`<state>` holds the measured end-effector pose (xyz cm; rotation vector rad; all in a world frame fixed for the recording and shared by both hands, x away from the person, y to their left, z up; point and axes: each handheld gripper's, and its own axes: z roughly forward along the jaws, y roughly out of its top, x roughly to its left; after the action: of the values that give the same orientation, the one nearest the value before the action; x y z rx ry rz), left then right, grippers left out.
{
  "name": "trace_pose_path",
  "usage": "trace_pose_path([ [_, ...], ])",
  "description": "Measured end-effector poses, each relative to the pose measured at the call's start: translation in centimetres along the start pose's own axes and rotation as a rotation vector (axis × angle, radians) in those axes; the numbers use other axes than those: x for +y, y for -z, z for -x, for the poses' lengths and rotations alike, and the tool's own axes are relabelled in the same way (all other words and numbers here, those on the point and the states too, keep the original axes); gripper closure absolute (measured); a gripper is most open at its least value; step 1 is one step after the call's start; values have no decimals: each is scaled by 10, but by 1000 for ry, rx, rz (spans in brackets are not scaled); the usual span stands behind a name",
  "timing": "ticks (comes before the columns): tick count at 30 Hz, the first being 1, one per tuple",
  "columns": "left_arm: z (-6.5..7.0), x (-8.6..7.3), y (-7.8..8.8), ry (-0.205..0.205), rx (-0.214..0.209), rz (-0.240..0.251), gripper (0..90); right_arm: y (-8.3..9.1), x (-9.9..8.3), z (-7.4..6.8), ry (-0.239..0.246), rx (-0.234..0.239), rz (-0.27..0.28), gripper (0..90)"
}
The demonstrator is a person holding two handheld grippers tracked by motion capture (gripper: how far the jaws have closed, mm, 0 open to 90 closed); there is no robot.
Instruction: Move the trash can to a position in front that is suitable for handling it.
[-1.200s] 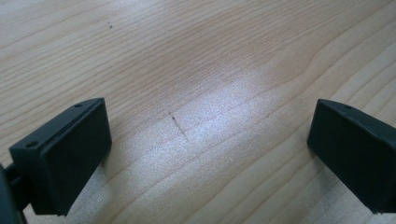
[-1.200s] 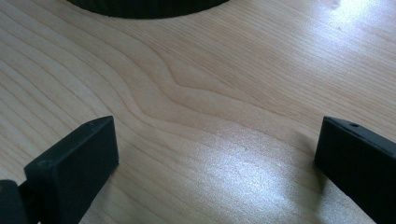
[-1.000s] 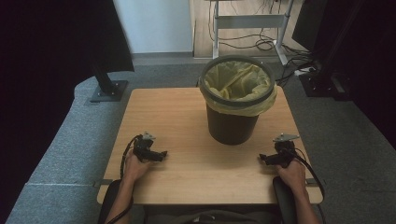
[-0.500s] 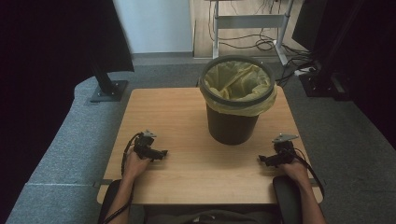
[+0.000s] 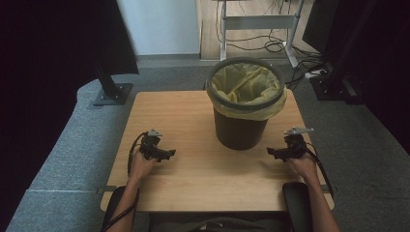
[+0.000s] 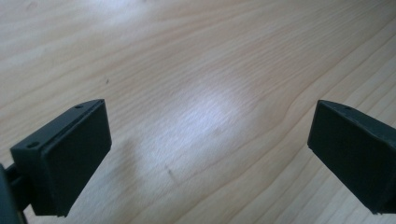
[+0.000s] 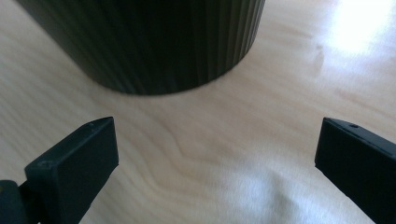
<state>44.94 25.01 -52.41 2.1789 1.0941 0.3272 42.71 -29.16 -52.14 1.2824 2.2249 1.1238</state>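
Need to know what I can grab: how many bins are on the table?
1. A dark ribbed round bin with a yellow plastic liner stands on the wooden table, towards its far right, nearest the right gripper.

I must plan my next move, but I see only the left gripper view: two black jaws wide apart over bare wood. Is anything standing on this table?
Observer: Yes, a dark bin stands at the middle of the table, toward the far edge.
Operator: Is there something in the bin?
Observer: A yellow bag lines it, folded over the rim. What lies inside the bag I cannot tell.
Operator: Where is the right gripper?
Observer: The right gripper is low over the table on the bin's right side, pointing at its base, with the jaws wide apart and nothing between them.
Operator: And my left gripper?
Observer: The left gripper is on the bin's left side, farther from it.
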Motion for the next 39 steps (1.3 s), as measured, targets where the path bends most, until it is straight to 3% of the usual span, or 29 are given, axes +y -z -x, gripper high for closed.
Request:
trace_pose_path([
  [5,1,7,1,-5,-15,19,0,1,14,5,-46,-26,26,0],
  [16,7,34,2,-27,-42,49,0,-1,43,21,-85,-104,52,0],
  [24,9,54,-3,-26,-81,40,0,-10,63,32,-100,-132,67,0],
  [28,9,61,-5,-25,-92,47,0,-15,71,37,-155,-139,77,0],
  [32,6,66,-9,-8,-116,54,0,-22,76,44,-170,-166,69,0],
  [39,3,74,-14,-5,-107,65,0,-31,87,57,-186,-169,88,0],
])
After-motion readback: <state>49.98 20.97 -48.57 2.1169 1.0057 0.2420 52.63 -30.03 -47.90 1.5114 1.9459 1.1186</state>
